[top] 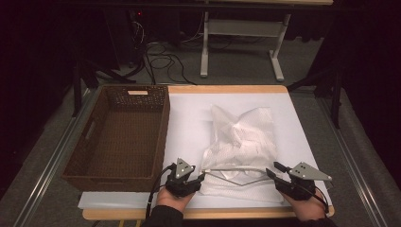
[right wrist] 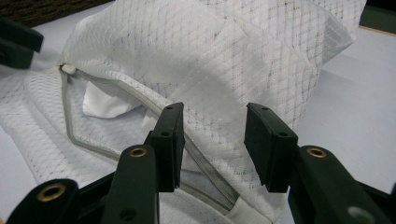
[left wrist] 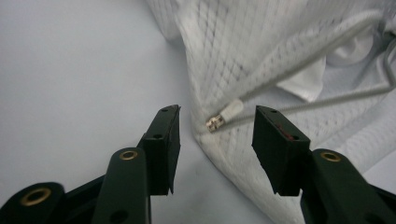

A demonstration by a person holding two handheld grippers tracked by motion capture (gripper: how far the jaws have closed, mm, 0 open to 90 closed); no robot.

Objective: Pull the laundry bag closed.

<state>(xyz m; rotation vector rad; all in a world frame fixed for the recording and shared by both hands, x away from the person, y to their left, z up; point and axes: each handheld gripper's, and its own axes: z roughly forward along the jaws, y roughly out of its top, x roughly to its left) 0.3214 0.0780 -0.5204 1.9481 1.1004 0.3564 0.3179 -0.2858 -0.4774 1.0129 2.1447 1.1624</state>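
White mesh laundry bag (top: 241, 146) lying lower centre, zipper pull (left wrist: 224, 116) sitting between left gripper (top: 202, 176)'s parted jaws; right gripper (top: 270, 173) gaping, pads touching nothing.

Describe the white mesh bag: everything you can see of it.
The mesh bag is white, of fine netted fabric, crumpled and lying flat on the white table cover, right of the wicker basket. Its zipper runs along the near edge and stands open, gaping to show white cloth inside. The metal zipper pull sits at the bag's left corner, between the left gripper's open jaws, untouched. The right gripper's jaws straddle the bag's right end.
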